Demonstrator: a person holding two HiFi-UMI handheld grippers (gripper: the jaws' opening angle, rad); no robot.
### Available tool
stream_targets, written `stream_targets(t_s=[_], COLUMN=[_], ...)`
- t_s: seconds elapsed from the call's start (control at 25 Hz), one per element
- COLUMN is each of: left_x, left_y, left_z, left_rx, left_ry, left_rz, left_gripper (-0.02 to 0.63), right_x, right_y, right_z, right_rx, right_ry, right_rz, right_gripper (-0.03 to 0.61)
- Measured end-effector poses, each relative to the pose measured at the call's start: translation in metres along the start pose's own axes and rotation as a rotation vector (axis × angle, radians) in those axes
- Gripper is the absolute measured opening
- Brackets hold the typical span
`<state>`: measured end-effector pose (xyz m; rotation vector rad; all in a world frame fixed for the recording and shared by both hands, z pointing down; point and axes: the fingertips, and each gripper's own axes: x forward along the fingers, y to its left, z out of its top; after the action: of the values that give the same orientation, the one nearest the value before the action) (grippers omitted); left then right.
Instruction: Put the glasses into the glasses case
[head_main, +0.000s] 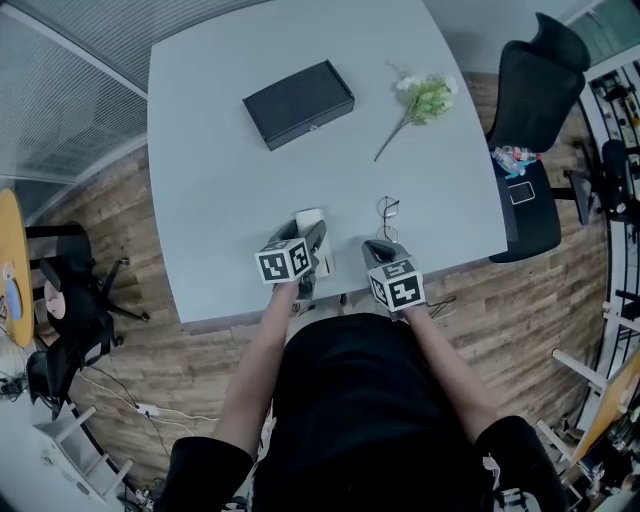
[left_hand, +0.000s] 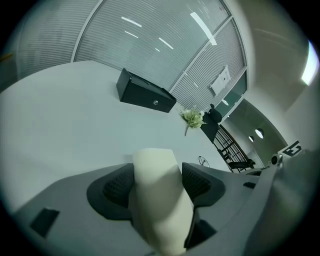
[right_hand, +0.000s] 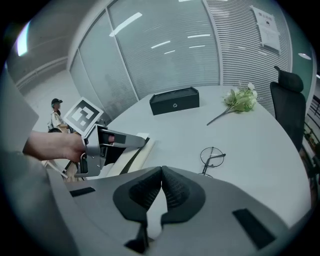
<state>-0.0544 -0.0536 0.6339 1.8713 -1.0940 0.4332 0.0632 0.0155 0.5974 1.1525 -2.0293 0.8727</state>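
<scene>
Thin round wire-framed glasses (head_main: 388, 218) lie on the pale table near its front edge; they also show in the right gripper view (right_hand: 212, 157) and small in the left gripper view (left_hand: 202, 160). My left gripper (head_main: 313, 238) is shut on a cream-white glasses case (left_hand: 156, 190), whose end sticks out past the pads. From the right gripper view the case (right_hand: 136, 154) slants down to the table under the left gripper (right_hand: 131, 141). My right gripper (right_hand: 161, 186) is shut with nothing in it, a little short and left of the glasses. In the head view the right gripper (head_main: 376, 250) hovers at the table's front edge.
A black box (head_main: 298, 103) with a small clasp sits at the table's far side. A sprig of white and green flowers (head_main: 422, 100) lies to its right. A black office chair (head_main: 535, 110) stands by the table's right edge. Glass walls with blinds (right_hand: 170, 45) stand behind the table.
</scene>
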Motion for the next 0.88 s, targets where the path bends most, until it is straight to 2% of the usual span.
stream_targets(t_s=[0.36, 0.56, 0.88], left_x=[-0.017, -0.026, -0.033], left_y=[0.02, 0.033, 0.047], left_z=[-0.001, 0.002, -0.003], left_rx=[-0.028, 0.017, 0.044], left_ry=[-0.001, -0.009, -0.008], left_rz=[0.052, 0.124, 0.179], left_gripper=[0.293, 0.296, 0.296], right_x=[0.002, 0.006, 0.006], right_y=[-0.019, -0.017, -0.014], right_z=[0.009, 0.012, 0.013], right_rx=[0.038, 0.056, 0.07], right_ry=[-0.013, -0.017, -0.023], right_rz=[-0.057, -0.044, -0.044], right_gripper=[0.032, 0.032, 0.032])
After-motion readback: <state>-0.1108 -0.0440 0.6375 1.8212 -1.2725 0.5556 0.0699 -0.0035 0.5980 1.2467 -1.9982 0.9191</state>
